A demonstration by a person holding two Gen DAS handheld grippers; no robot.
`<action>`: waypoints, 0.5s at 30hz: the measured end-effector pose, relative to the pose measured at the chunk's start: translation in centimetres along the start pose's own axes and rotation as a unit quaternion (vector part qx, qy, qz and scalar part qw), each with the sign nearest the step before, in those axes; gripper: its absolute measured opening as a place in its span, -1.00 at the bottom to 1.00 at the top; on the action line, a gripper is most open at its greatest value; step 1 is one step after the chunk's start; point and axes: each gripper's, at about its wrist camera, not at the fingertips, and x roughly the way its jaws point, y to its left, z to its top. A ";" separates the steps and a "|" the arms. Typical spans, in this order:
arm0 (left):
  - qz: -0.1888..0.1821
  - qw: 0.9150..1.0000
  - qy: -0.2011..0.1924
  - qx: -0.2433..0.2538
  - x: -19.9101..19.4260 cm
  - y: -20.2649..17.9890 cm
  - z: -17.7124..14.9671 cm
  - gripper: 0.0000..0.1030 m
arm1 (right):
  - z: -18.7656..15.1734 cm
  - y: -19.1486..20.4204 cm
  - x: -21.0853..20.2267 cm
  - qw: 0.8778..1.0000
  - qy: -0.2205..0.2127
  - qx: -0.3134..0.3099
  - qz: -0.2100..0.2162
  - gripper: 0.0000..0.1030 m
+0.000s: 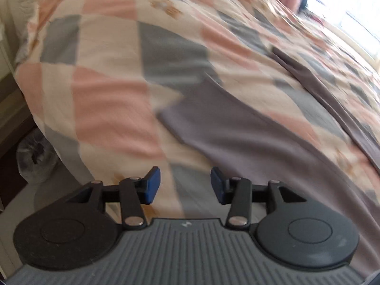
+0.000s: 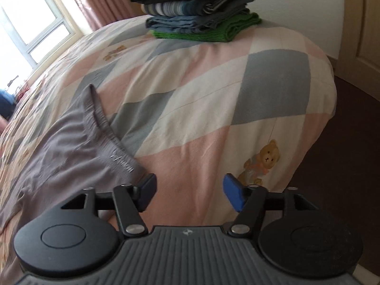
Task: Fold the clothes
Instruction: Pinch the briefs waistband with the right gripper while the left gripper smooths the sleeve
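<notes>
So the grey stretchy garment (image 2: 71, 147) is lying flat on the pink, grey and cream checked quilt (image 2: 201, 109), ribbed waistband toward the right gripper (image 2: 188, 193). Both grippers hang above the bed with nothing in them: left gripper (image 1: 185, 185) jaws parted over the quilt, right one spread wider. Stack of folded clothes (image 2: 199, 9) sits at the far end.

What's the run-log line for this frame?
left gripper: open, empty | right gripper: open, empty | grey garment: flat on quilt | folded stack: far end
</notes>
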 end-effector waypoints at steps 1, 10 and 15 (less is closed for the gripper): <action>-0.012 1.000 0.008 0.011 -0.2 -1.0 -0.6 -0.07 | -0.2 0.6 -0.2 1.000 0.004 -0.013 0.011 0.33; -0.131 0.991 0.001 0.021 -0.1 -5.9 3.0 -0.38 | -2.0 6.8 0.1 0.990 0.042 -0.091 0.096 0.43; -0.185 0.982 0.008 -0.048 4.8 -6.8 11.2 -0.73 | -0.8 9.7 1.4 0.987 0.030 -0.105 0.115 0.42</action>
